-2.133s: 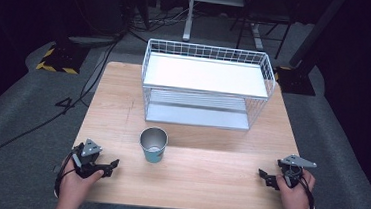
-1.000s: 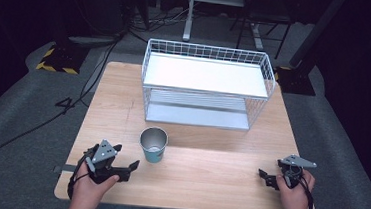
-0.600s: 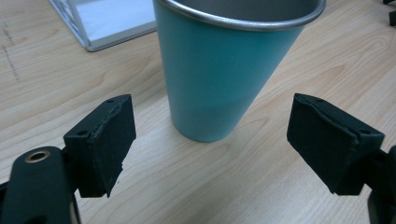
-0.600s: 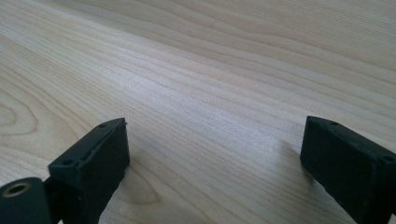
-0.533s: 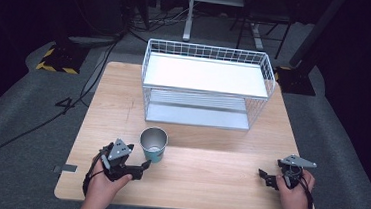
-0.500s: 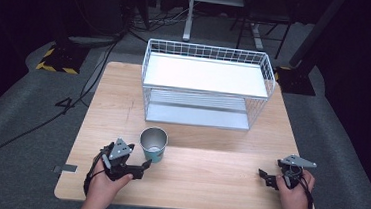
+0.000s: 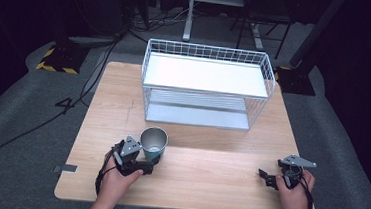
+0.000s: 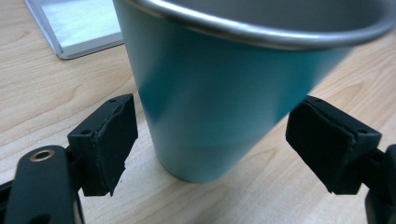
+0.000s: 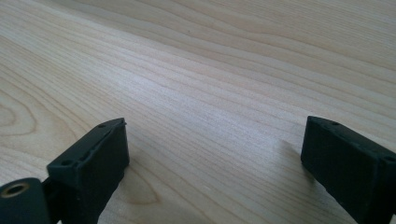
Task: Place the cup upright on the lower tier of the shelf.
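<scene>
The cup (image 8: 219, 88) is teal with a silver rim. The worktop (image 7: 207, 181) is pale wood with wavy grain. The rack (image 7: 206, 76) is white wire. Both tools' pads (image 8: 109, 140) are black.

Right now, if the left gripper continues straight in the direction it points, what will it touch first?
The teal cup. It stands upright on the table, directly between the open jaws of the left gripper, with gaps on both sides. Going on, the gripper would probably push the cup's lower wall.
</scene>
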